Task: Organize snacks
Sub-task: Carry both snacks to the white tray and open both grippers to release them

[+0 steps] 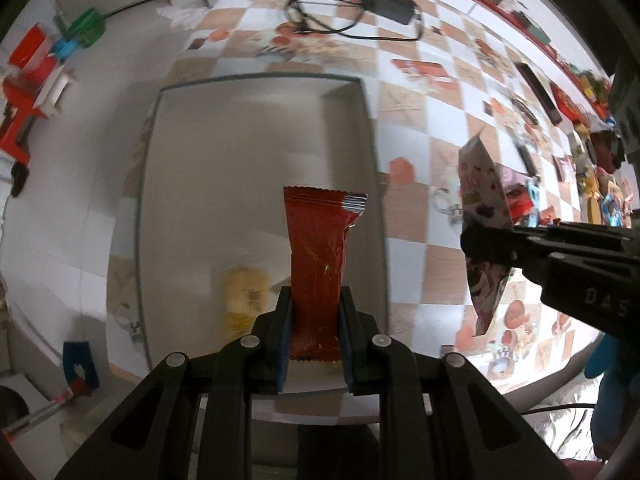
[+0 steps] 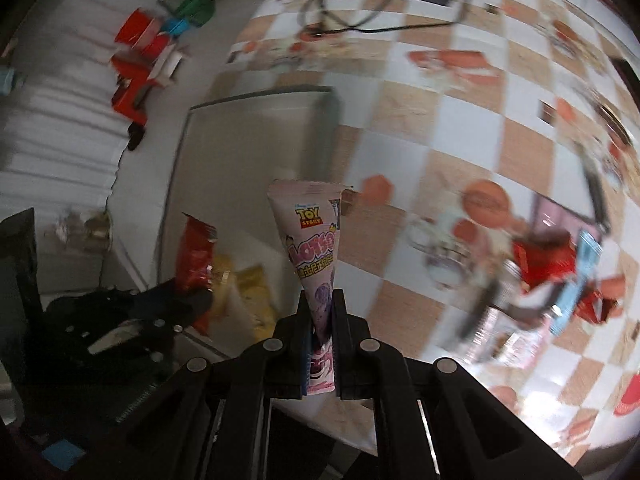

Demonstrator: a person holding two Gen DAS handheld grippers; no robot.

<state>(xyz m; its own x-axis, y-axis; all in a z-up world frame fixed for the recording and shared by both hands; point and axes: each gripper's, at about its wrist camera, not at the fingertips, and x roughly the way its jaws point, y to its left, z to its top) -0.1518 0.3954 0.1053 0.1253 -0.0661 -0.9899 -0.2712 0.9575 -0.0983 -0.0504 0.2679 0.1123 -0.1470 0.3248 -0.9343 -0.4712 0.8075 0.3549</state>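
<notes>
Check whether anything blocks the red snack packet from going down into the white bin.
Nothing visible does. The left tongs hold the red packet over the open white bin; only a yellow snack lies beside its path.

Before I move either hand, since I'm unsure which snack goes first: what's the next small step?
Probably open the left claw and drop the red packet. It already hangs over the white box, where a yellow snack lies. The right claw holds its pink cone beside the box, over the tablecloth, so it can follow.
</notes>
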